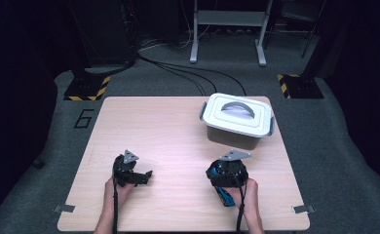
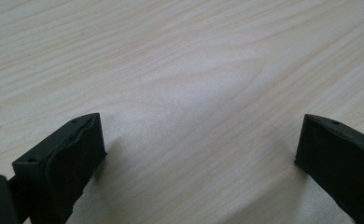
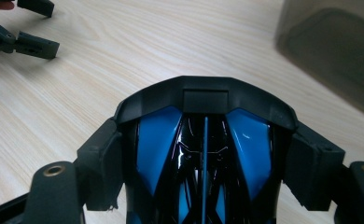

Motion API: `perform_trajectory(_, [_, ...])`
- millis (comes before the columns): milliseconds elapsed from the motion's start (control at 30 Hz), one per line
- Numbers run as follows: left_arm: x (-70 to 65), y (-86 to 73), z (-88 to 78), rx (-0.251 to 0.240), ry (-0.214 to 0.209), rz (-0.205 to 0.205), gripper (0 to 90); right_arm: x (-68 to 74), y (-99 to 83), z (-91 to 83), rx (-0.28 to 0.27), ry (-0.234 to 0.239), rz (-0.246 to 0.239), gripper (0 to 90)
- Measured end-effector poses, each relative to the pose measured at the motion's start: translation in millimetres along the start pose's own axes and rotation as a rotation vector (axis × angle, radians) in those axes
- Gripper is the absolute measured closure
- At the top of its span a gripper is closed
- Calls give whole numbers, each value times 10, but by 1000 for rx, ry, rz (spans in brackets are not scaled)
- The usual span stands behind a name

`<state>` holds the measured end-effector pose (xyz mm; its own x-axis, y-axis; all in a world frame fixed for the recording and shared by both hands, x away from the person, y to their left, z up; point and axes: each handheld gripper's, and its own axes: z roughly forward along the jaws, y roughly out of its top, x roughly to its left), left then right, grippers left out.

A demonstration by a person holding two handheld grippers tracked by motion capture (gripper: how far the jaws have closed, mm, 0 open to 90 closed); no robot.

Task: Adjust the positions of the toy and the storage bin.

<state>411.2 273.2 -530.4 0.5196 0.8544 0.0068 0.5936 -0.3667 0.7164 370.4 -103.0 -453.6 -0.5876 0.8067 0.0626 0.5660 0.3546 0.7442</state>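
A glossy blue and black toy car [image 3: 203, 140] sits between the jaws of my right gripper [image 3: 208, 161], whose pads press on its two sides. In the high view my right gripper [image 1: 227, 173] hovers at the table's front right, just in front of a lidded box [image 1: 237, 119]. The box has a white lid with a grey handle [image 1: 239, 108] and a smoky translucent body [image 3: 334, 46]. My left gripper [image 1: 146, 176] rests at the front left, its jaws wide apart over bare wood. Between the black fingers of the left gripper [image 2: 201, 144] there is nothing.
The light wooden table [image 1: 168, 126] ends close behind the box. From the right gripper view, the left gripper [image 3: 26, 28] lies off to the upper left. Cables and metal stand legs [image 1: 227, 29] cross the dark carpet beyond the table.
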Motion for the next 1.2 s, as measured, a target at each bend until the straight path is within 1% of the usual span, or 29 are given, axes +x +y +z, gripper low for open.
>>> perform_trajectory(33, [1, 1, -2, 2, 0, 2, 12, -16, -2, -45, -1, -9, 4, 247])
perform_trajectory(133, [0, 0, 0, 0, 0, 0, 12, -88, -13, -157, 2, -33, -8, 247])
perform_trajectory(233, [0, 2, -2, 3, -1, -1, 12, -166, -36, -250, 27, -64, -9, 247])
perform_trajectory(333, [1, 2, -2, 3, -1, 0, 12, -257, -74, -315, 67, -105, -14, 247])
perform_trajectory(367, [1, 2, -3, 3, -1, 0, 12, -303, -98, -332, 86, -127, -23, 247])
perform_trajectory(400, [0, 1, -1, 1, -1, -2, 12, -333, -114, -342, 97, -138, -31, 247])
perform_trajectory(467, [1, 1, -2, 3, 0, 1, 12, -403, -159, -366, 124, -163, -25, 247])
perform_trajectory(533, [0, 1, -2, 2, 0, 0, 12, -474, -205, -378, 146, -175, -20, 247])
perform_trajectory(567, [0, 0, 0, 0, 0, 0, 12, -510, -226, -383, 148, -178, -14, 247])
perform_trajectory(667, [-1, 0, 1, -1, 0, -1, 12, -591, -277, -387, 156, -177, 12, 248])
perform_trajectory(700, [0, 1, -1, 2, 0, 0, 12, -619, -288, -386, 158, -176, 7, 248])
perform_trajectory(767, [-1, 0, 1, -1, 0, -1, 12, -669, -314, -369, 171, -171, 15, 248])
perform_trajectory(800, [0, 1, 0, 1, 0, 0, 12, -695, -328, -353, 183, -175, 21, 248])
perform_trajectory(867, [0, 1, -2, 2, 0, 0, 12, -750, -358, -305, 230, -169, 25, 247])
perform_trajectory(900, [-2, 0, 0, -1, 1, -1, 12, -775, -377, -274, 249, -175, 27, 247])
perform_trajectory(967, [-1, 0, 1, -1, 0, -1, 12, -818, -416, -212, 283, -165, 37, 247])
perform_trajectory(1067, [-1, 1, -1, 1, 0, 0, 12, -847, -470, -134, 322, -139, 42, 247])
perform_trajectory(1133, [-1, 1, -2, 2, 1, -1, 12, -854, -498, -98, 334, -132, 50, 247])
perform_trajectory(1167, [-1, 0, 0, 0, 0, -1, 12, -860, -508, -92, 342, -124, 45, 247])
perform_trajectory(1200, [0, 1, -1, 2, 0, 0, 12, -864, -511, -94, 347, -117, 54, 247])
